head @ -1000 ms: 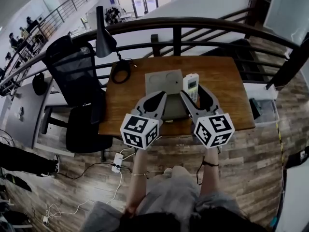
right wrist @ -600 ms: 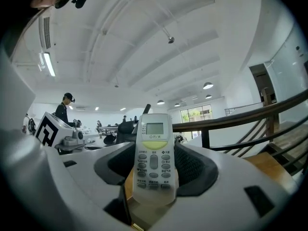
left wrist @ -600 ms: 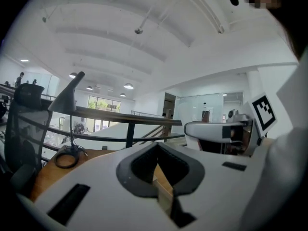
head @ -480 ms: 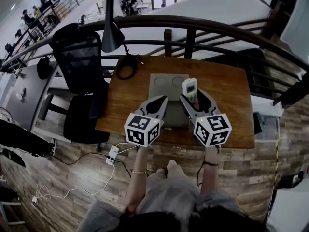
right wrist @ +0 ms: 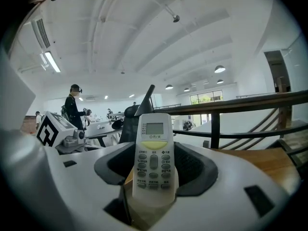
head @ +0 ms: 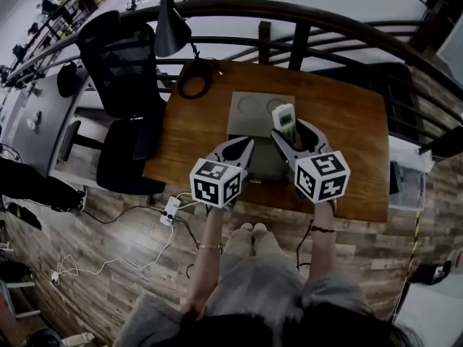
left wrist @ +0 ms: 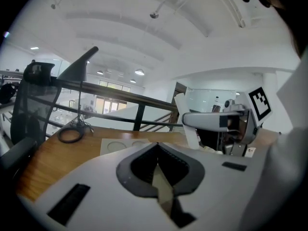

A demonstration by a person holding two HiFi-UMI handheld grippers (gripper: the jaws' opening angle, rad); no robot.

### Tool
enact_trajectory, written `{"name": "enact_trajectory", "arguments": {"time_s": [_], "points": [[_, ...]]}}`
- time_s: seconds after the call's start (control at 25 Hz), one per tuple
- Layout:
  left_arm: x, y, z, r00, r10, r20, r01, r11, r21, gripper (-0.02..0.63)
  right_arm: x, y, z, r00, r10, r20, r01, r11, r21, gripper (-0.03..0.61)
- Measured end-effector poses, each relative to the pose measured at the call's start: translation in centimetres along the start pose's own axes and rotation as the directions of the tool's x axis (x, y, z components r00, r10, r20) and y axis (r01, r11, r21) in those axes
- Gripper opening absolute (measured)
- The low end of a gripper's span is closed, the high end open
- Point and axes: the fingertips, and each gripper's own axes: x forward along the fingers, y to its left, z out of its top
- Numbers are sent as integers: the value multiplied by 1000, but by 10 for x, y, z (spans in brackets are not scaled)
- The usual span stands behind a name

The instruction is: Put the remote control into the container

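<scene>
A white remote control [head: 283, 116] with a small screen and grey buttons [right wrist: 153, 153] stands upright in my right gripper [head: 291, 131], which is shut on its lower end [right wrist: 154, 174]. It hangs over the right part of the grey container [head: 248, 116] on the wooden table [head: 347, 129]. The container shows two round recesses at its far end [left wrist: 120, 146]. My left gripper [head: 235, 156] hovers over the container's near left side, shut with nothing in it [left wrist: 159, 174]. The left gripper view shows the right gripper [left wrist: 216, 121] beside it.
A black desk lamp [head: 171, 27] and a coiled black cable [head: 194, 78] sit at the table's far left corner. A black office chair [head: 119, 71] stands left of the table. A dark railing [head: 304, 20] runs behind it. A power strip [head: 170, 212] lies on the floor.
The head view has swung, so the table sits a little differently in the picture. Both grippers keep their places over the container, and the remote stays in the right one.
</scene>
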Motion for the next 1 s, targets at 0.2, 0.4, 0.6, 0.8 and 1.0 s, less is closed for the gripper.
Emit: {"name": "enact_trajectory", "arguments": {"time_s": [0.2, 0.4, 0.6, 0.8, 1.0], "points": [[10, 11, -30, 997, -6, -77, 2, 999, -43, 3, 19, 2, -33, 994, 38, -104, -39, 999, -7, 264], [17, 22, -61, 989, -12, -147, -1, 996, -90, 3, 41, 8, -74, 969, 87, -231, -93, 996, -16, 264], [23, 33, -83, 980, -16, -196, -10, 991, -131, 3, 61, 11, -109, 932, 122, -341, -137, 990, -20, 264], [22, 38, -104, 970, -25, -243, -14, 987, -158, 3, 76, 17, -143, 881, 148, -449, -179, 983, -28, 264], [21, 42, -121, 961, -32, -276, -19, 983, -183, 3, 88, 21, -172, 823, 161, -545, -219, 975, -42, 264]]}}
